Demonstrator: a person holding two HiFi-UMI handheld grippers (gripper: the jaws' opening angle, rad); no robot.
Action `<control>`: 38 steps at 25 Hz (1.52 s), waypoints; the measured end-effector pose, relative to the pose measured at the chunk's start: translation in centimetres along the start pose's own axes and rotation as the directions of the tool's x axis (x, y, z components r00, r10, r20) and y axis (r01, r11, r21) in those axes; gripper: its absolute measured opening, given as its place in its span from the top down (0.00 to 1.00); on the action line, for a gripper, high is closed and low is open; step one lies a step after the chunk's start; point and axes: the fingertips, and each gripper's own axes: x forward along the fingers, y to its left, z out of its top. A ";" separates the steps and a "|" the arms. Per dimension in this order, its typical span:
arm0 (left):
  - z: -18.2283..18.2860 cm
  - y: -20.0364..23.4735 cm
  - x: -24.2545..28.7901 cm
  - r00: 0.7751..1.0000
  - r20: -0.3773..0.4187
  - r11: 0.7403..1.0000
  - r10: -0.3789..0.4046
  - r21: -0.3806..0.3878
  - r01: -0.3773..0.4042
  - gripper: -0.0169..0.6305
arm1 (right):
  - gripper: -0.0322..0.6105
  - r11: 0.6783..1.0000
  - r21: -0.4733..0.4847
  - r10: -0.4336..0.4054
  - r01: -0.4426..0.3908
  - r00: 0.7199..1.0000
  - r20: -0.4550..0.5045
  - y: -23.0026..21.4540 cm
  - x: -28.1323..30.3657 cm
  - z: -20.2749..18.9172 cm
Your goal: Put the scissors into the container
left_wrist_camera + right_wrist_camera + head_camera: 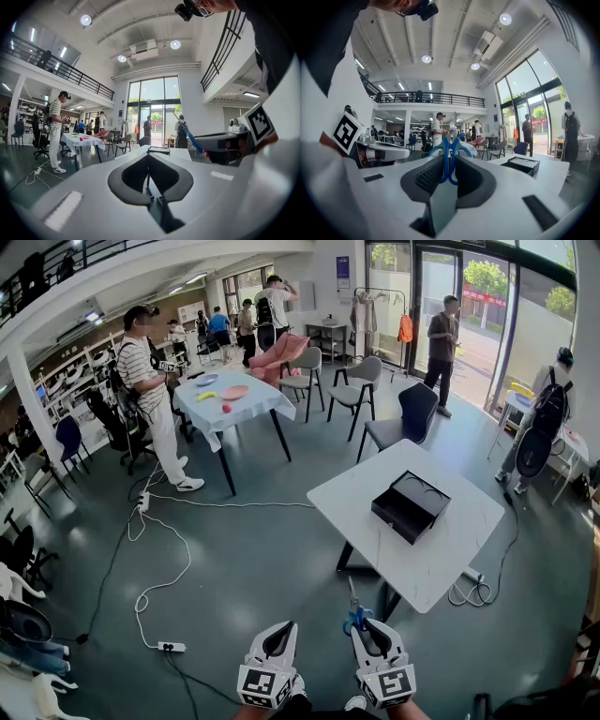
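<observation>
Blue-handled scissors (355, 617) stand upright in my right gripper (367, 629), which is shut on their handles (449, 157); the blades point up and away. In the left gripper view the scissors (189, 135) show as a blue shaft off to the right. The black open container (410, 505) lies on the white table (450, 554), ahead and to the right of both grippers. It also appears in the right gripper view (524, 165), well beyond the jaws. My left gripper (279, 632) hangs beside the right one, shut with nothing in it (148, 164).
A grey chair (401, 423) stands behind the white table. A second table (246, 407) with small items stands at the back left, a person (150, 381) next to it. White cables and a power strip (171, 647) lie on the floor at left. Other people stand by the glass doors.
</observation>
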 end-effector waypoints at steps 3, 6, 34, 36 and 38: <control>0.3 0.2 1.0 1.000 0.006 1.000 -0.003 0.013 0.003 0.96 | 0.82 1.000 0.006 -0.024 0.024 1.000 -0.019 -1.2 0.4 -0.3; 0.0 0.2 2.4 1.000 0.014 1.000 -0.012 0.015 0.012 0.96 | 0.82 0.998 -0.007 -0.060 0.060 0.998 -0.023 -2.8 0.5 -0.8; -0.2 3.6 11.4 0.938 -0.019 0.936 -0.346 0.060 0.347 0.96 | 0.82 0.900 0.044 -0.430 0.434 0.900 -0.072 -7.0 2.7 -1.2; -0.2 3.9 11.9 0.933 -0.024 0.931 -0.358 0.062 0.359 0.96 | 0.82 0.900 0.034 -0.432 0.436 0.899 -0.077 -7.0 2.9 -1.2; -0.2 4.0 12.5 0.932 -0.028 0.930 -0.362 0.056 0.363 0.96 | 0.82 0.899 0.033 -0.432 0.436 0.898 -0.081 -7.4 3.2 -1.3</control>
